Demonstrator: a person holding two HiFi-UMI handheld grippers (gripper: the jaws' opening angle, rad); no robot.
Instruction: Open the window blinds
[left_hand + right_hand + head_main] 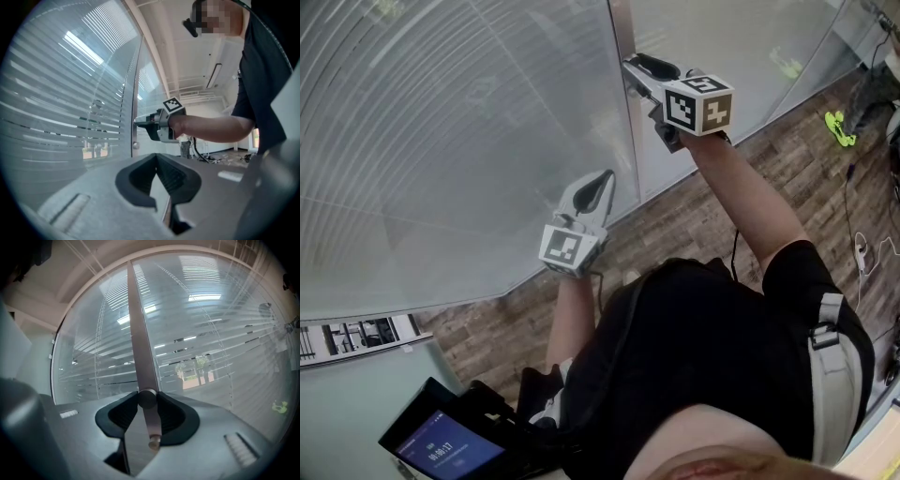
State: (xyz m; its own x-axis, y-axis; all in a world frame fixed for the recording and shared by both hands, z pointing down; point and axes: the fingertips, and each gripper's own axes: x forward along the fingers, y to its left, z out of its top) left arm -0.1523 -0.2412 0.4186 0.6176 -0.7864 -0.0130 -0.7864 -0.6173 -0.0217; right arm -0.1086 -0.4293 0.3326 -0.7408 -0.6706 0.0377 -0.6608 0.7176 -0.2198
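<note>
Horizontal blinds [441,141] hang behind glass panes on both sides of a metal mullion [623,37]. My right gripper [637,70] points level at that mullion and is shut on a round control knob [146,398] on it; a smaller pin [153,443] sits just below the knob. In the left gripper view the right gripper [138,123] shows against the mullion [136,93]. Through the slats [211,333] I see trees outside. My left gripper [605,178] hangs lower, near the glass, with its jaws [157,158] shut on nothing.
A wooden floor [694,216] runs along the foot of the glass wall. A tablet with a lit screen [441,450] is at the lower left. A green object [834,127] and cables [862,248] lie on the floor at the right.
</note>
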